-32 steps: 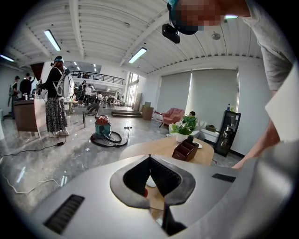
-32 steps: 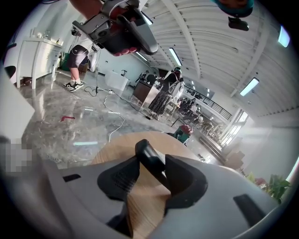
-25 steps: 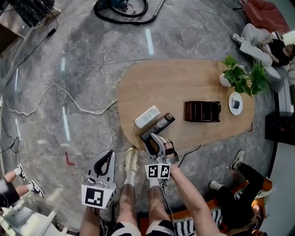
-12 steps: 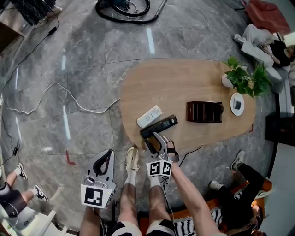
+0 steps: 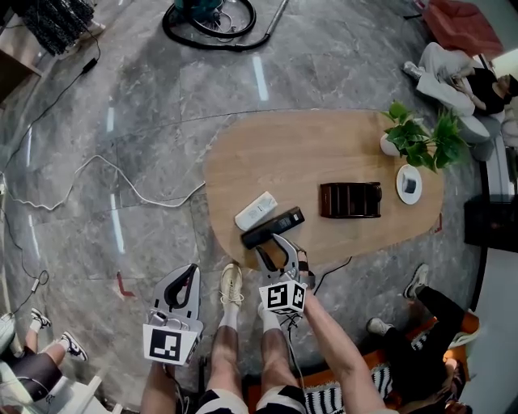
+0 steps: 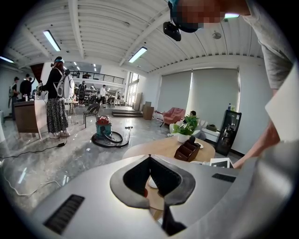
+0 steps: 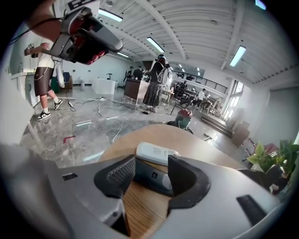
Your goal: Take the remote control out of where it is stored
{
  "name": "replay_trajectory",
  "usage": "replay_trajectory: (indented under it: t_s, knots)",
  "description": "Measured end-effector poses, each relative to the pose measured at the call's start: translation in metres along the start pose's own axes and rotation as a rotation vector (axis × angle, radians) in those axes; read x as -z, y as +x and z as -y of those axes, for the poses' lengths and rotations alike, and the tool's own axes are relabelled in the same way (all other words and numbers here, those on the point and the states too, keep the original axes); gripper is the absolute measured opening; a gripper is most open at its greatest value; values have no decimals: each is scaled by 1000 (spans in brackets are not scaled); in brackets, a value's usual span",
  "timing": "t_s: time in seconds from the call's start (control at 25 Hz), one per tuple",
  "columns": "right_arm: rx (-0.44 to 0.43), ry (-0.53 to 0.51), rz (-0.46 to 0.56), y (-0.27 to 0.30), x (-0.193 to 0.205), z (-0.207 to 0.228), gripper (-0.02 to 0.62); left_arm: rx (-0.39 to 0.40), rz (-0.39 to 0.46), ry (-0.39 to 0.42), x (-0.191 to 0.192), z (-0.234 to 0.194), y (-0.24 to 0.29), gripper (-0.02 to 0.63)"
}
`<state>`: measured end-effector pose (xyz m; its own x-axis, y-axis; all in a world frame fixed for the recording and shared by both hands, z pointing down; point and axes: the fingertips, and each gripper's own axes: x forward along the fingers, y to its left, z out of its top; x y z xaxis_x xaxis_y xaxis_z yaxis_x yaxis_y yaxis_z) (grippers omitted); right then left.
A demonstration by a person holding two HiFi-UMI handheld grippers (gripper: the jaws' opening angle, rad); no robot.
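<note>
A black remote (image 5: 273, 227) lies flat on the wooden table (image 5: 307, 154) near its front edge, beside a white remote (image 5: 256, 210). My right gripper (image 5: 273, 245) is open just short of the black remote, its jaws having just been opening. In the right gripper view the black remote (image 7: 152, 179) shows in the gap between the jaws, and the pads do not press it. The white remote (image 7: 156, 153) lies beyond it. A dark slotted organizer (image 5: 350, 199) stands further right. My left gripper (image 5: 190, 271) hangs shut over the floor, away from the table, holding nothing.
A potted plant (image 5: 421, 137) and a small white dish (image 5: 410, 183) sit at the table's right end. A white cable (image 5: 121, 174) runs across the floor at left, with a vacuum and hose (image 5: 209, 20) beyond the table. People sit on the right.
The black remote has swung a little and now lies flat beside the white one. My right gripper let go of it, opened wider and drew back slightly. The left gripper stayed put.
</note>
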<state>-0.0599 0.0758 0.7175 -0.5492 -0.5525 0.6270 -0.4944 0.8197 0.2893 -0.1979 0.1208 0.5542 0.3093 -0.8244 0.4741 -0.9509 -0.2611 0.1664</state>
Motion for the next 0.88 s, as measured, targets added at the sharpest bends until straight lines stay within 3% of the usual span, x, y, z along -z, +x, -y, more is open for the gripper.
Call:
replay_trajectory:
  t_s: [0.32,0.64,0.88]
  knots:
    - [-1,160,64,-27,-32,38,215,8,24,36,-34,10,10,5]
    - [130,264,178,-67,-70,89,31,20,64,59,-58,21,16,5]
    - [199,329,227,-98,-89,118,8,48,90,81,-81,33,19,5]
